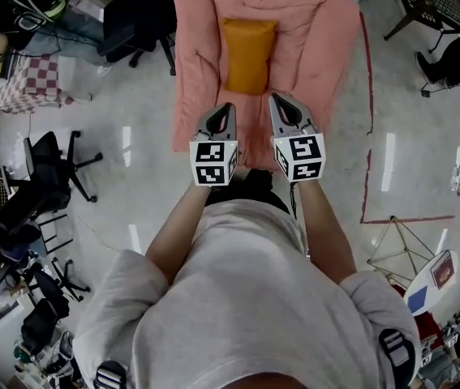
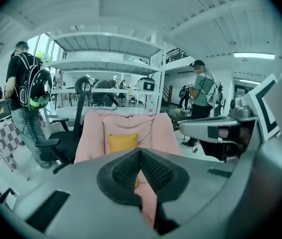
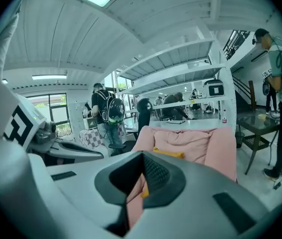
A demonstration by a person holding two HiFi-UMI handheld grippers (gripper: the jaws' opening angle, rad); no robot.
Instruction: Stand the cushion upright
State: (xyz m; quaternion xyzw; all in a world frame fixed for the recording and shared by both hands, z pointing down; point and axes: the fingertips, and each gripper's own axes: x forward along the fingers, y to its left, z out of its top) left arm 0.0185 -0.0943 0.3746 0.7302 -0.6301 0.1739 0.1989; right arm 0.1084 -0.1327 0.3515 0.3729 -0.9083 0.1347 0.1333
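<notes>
Orange cushion [image 1: 249, 55] sits centred on pink padded lounger [image 1: 199, 47], leaning upright against backrest. Left gripper [image 1: 228, 109] clenched, pads together, nothing held. Right gripper [image 1: 278, 98] likewise clenched, empty. 2 grippers side by side over lounger's near end, short of cushion, not touching it.
</notes>
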